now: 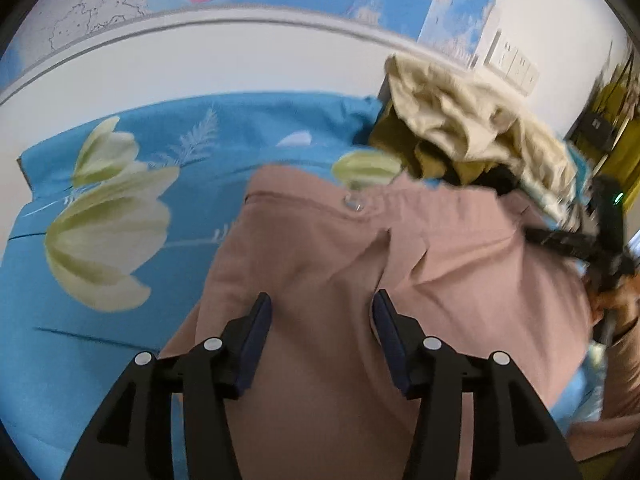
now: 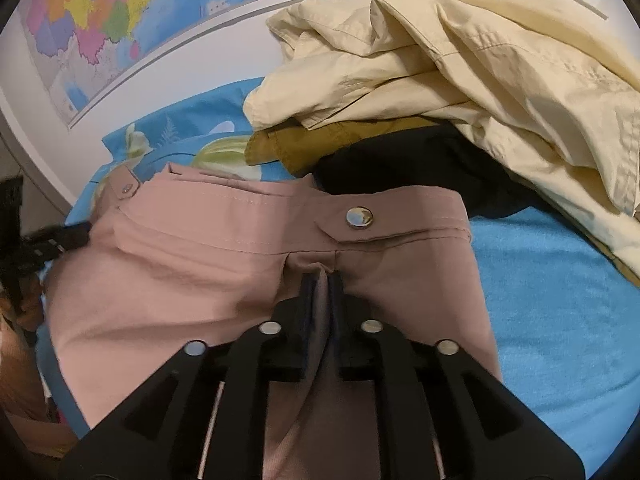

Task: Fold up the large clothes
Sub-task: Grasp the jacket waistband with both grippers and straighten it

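A dusty-pink garment (image 1: 320,248) with metal snap buttons lies spread on the blue flowered bedsheet (image 1: 100,208). My left gripper (image 1: 322,306) hovers just over its middle. The jaws stand apart and the cloth runs under them, not pinched. In the right wrist view the same pink garment (image 2: 200,260) shows its snap tab (image 2: 359,216) near the top hem. My right gripper (image 2: 322,280) is shut on a raised fold of pink cloth just below that tab. The other gripper shows blurred at the edge of each view: the right one (image 1: 600,240) and the left one (image 2: 44,240).
A heap of other clothes lies behind the pink garment at the right: a cream jacket (image 2: 460,60) on top, a mustard piece (image 2: 320,136) and a black one (image 2: 400,168) under it. A wall map (image 2: 100,20) hangs on the white wall behind the bed.
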`<act>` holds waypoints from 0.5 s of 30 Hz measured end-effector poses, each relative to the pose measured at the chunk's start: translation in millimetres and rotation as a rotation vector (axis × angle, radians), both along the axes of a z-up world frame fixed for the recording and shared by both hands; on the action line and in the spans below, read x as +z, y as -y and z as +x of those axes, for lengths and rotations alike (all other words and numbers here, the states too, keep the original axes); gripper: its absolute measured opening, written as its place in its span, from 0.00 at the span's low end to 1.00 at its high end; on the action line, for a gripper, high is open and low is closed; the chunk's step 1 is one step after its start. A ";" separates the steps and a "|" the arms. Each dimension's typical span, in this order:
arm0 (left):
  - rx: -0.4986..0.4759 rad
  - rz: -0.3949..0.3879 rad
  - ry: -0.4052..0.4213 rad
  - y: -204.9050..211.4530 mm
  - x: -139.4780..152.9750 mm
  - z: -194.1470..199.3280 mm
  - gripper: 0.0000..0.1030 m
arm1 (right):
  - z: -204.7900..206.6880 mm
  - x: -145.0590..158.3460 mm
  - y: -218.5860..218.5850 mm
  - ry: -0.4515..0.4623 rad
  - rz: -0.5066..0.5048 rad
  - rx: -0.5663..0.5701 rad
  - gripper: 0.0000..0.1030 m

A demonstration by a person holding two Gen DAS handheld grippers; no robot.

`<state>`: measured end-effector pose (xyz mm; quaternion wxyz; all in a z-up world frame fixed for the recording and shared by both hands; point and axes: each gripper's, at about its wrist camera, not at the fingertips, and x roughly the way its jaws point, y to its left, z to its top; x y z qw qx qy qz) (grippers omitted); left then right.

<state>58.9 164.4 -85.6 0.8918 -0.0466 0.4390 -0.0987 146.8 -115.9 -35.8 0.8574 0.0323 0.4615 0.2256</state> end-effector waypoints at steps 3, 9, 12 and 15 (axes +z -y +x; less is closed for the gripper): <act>0.008 0.038 -0.036 4.0 -12.3 4.3 0.51 | -17.7 16.7 10.9 0.059 0.014 -0.017 0.55; 0.010 0.038 -0.032 4.1 -14.5 5.5 0.53 | -65.6 25.3 61.9 0.087 0.009 -0.095 0.90; 0.010 0.032 -0.032 4.1 -15.0 6.2 0.54 | -71.9 -0.3 83.8 -0.015 0.061 -0.112 0.75; 0.016 0.024 -0.039 3.4 -16.3 8.4 0.54 | -70.4 -22.6 93.8 -0.098 0.172 -0.078 0.19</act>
